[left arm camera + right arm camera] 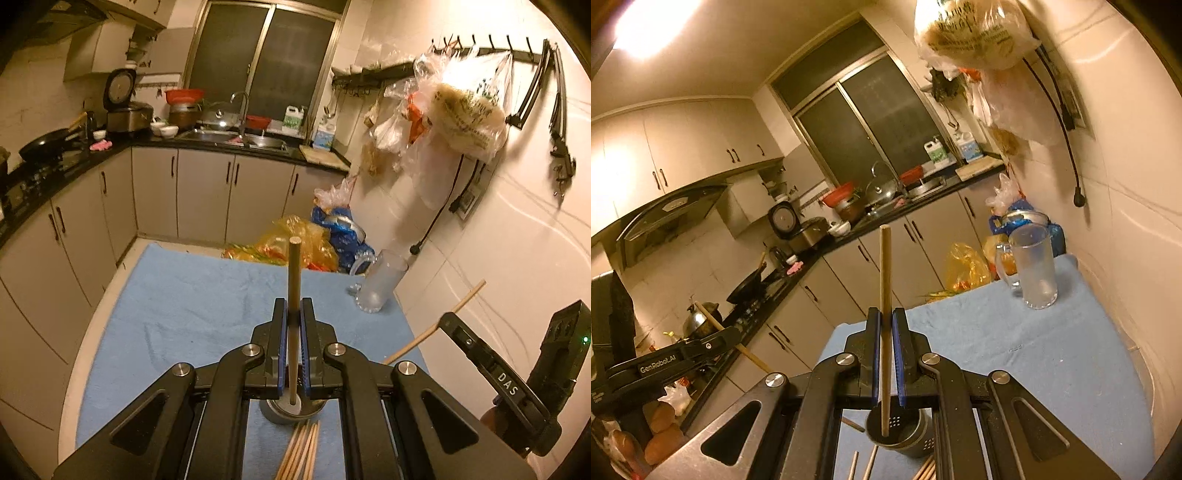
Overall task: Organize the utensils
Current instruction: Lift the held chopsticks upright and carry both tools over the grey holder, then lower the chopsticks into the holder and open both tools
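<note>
Each gripper holds one chopstick up above the blue cloth.

The left gripper [294,314] is clamped on a chopstick [294,266] that stands upright between its blue pads; the right gripper [885,321] pinches another chopstick [885,280] the same way. Below both, near the cloth's [177,302] near edge, stands a dark metal holder [905,439] with a perforated wall, and each held chopstick's lower end shows over its mouth. Loose chopsticks [301,454] lie flat on the cloth just in front of the holder. A frosted glass mug [1034,269] stands at the cloth's far right corner, close to the wall and well apart from the holder.
</note>
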